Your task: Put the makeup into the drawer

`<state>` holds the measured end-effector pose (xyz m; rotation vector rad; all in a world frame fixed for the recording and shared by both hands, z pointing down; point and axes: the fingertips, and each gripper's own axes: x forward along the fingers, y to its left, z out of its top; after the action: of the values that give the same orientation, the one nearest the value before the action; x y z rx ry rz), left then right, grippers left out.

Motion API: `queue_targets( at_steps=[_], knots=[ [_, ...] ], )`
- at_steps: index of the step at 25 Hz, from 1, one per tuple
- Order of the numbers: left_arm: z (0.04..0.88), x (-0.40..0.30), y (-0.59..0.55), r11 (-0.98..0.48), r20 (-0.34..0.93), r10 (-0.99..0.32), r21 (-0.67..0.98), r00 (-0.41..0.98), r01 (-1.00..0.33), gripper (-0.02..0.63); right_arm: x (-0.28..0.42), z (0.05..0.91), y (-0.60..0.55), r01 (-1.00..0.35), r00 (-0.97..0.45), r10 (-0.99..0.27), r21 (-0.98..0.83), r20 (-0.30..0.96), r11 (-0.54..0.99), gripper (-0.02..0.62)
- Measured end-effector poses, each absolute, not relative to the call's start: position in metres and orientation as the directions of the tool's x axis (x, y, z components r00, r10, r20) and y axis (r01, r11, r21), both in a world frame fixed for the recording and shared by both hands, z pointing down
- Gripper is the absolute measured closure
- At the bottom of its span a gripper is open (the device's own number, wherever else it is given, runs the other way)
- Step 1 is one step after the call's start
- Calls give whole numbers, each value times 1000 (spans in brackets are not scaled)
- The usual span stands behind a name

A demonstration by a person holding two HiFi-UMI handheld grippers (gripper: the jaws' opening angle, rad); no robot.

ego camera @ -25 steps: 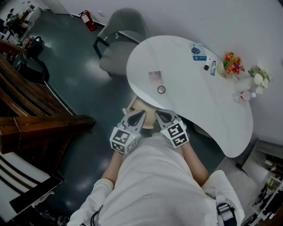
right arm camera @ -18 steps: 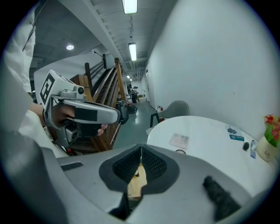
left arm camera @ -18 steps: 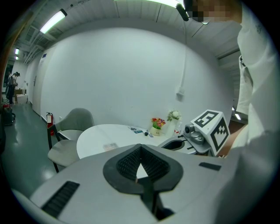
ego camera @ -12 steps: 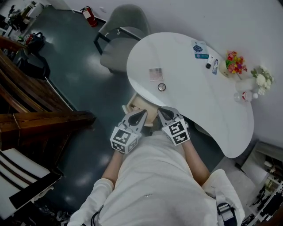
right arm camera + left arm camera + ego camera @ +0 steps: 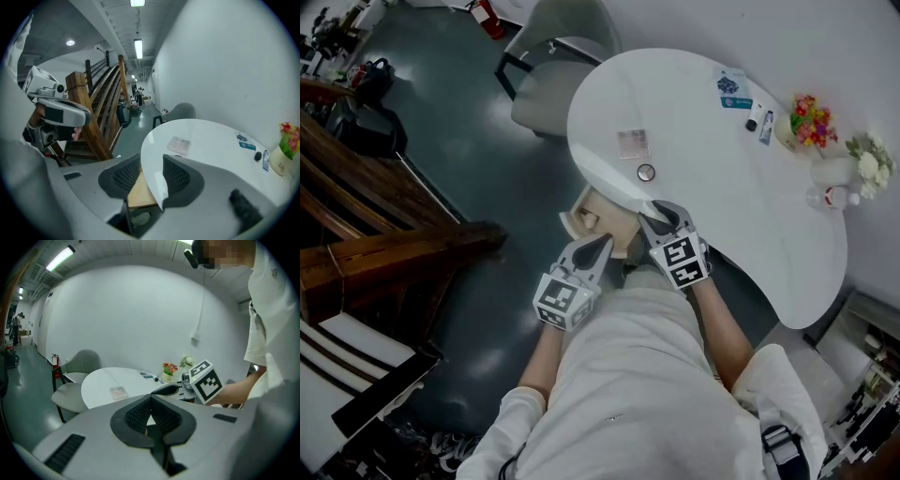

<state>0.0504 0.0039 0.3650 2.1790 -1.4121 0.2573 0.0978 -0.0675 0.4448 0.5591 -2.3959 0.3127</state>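
Forward to the table [image 5: 722,169] edge went my right tongs [image 5: 661,214].
Their jaws just opened astride this edge; my left tongs [image 5: 598,242] stay pressed together.

Drawer [image 5: 598,221] juts from under the table [image 5: 712,178], chair [image 5: 551,101] beyond it.

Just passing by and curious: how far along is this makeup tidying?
Done: the wooden drawer looks pulled out under the table. In hand: nothing. The right gripper has just been opening its jaws, astride the table's edge; the left gripper is shut, empty. Left: palette, round compact and far items lie on the table.
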Motion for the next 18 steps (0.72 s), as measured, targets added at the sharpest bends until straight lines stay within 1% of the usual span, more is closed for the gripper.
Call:
queue_targets(
  at_steps=[6,13,18],
  knots=[
    [370,48,2,-291,451,-791,317,413,-903,598,98,465,-96,-478,-668,-306,-76,679,875,396],
    [378,43,7,-255,469,-789,337,397,-906,598,88,496,-115,-455,-639,-283,-54,716,889,360],
    [386,42,8,-246,489,-776,349,399,-904,598,87,524,-135,-454,-597,-274,-35,754,891,353]
  ],
)
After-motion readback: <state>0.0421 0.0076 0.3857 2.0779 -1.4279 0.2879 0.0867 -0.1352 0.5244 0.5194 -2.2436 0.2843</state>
